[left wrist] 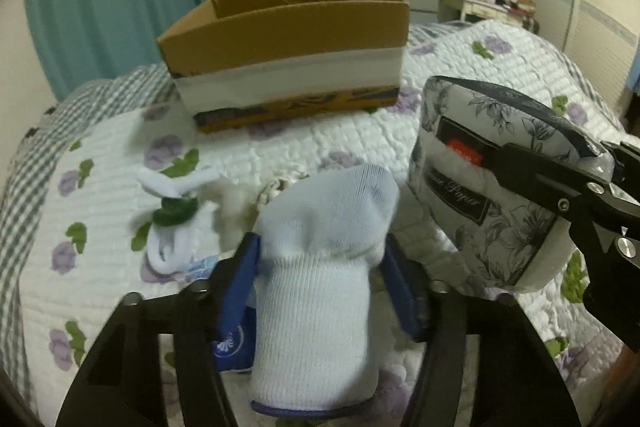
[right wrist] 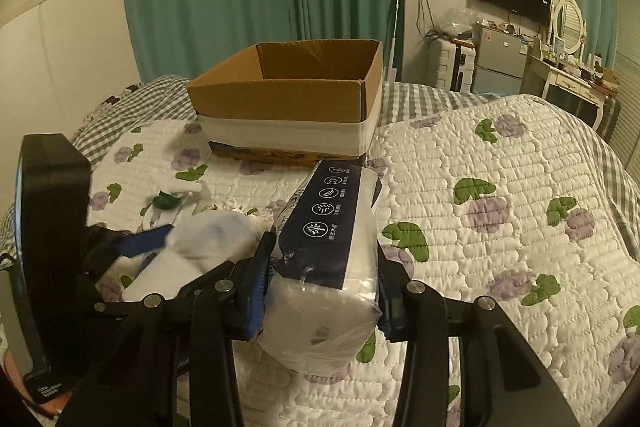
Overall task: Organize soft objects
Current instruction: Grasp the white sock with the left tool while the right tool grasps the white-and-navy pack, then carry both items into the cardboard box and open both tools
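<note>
Over quilt (right wrist: 500, 163), both tools tilt down, gripping.

The cardboard box (left wrist: 280, 39) floor is hidden; small white items (left wrist: 176, 211) blur.

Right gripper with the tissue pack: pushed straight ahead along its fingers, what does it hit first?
Probably the cardboard box: it sits directly beyond the right gripper and its tissue pack, bare quilt between. Depth uncertain.

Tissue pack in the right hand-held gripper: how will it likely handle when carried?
The tissue pack probably gives under pressure; its wrap puckers at the right hand-held gripper. The glossy plastic may be slippery. It looks light for its bulk.
</note>
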The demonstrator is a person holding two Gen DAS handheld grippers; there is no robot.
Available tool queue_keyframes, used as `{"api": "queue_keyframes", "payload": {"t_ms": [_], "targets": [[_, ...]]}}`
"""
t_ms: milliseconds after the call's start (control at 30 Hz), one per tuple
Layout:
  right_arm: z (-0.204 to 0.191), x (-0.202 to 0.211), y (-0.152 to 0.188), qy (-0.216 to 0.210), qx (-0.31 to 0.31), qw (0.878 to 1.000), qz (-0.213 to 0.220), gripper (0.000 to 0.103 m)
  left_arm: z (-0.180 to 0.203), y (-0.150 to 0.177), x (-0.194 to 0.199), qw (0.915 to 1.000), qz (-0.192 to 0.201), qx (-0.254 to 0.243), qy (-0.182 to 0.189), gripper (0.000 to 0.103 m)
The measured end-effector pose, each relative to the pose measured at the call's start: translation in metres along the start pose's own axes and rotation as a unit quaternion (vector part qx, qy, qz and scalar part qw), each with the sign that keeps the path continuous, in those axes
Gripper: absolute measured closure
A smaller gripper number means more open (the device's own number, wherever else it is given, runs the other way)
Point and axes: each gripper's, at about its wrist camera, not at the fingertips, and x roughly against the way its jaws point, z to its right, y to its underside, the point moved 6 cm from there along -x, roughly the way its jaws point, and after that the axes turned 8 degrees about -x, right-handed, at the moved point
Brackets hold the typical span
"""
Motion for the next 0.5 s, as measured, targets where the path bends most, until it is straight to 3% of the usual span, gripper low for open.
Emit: {"api": "queue_keyframes", "payload": {"t_ms": [67, 300, 500], "targets": [[0.001, 0.002, 0.0, 0.0, -0.001, 1.0, 0.003, 0.06, 0.001, 0.0, 0.002, 1.0, 0.001, -0.004, 0.004, 0.053], [-0.003, 0.033, -0.012, -0.007, -0.003, 0.999, 0.037, 0.061, -0.007, -0.007, 0.04, 0.9994, 0.033, 0.0, 0.008, 0.054], [-0.008, 0.067, -0.047, -0.013, 0.01, 0.997, 0.081, 0.061, -0.033, -0.038, 0.092, 0.9968, 0.079, 0.016, 0.004, 0.054]]}}
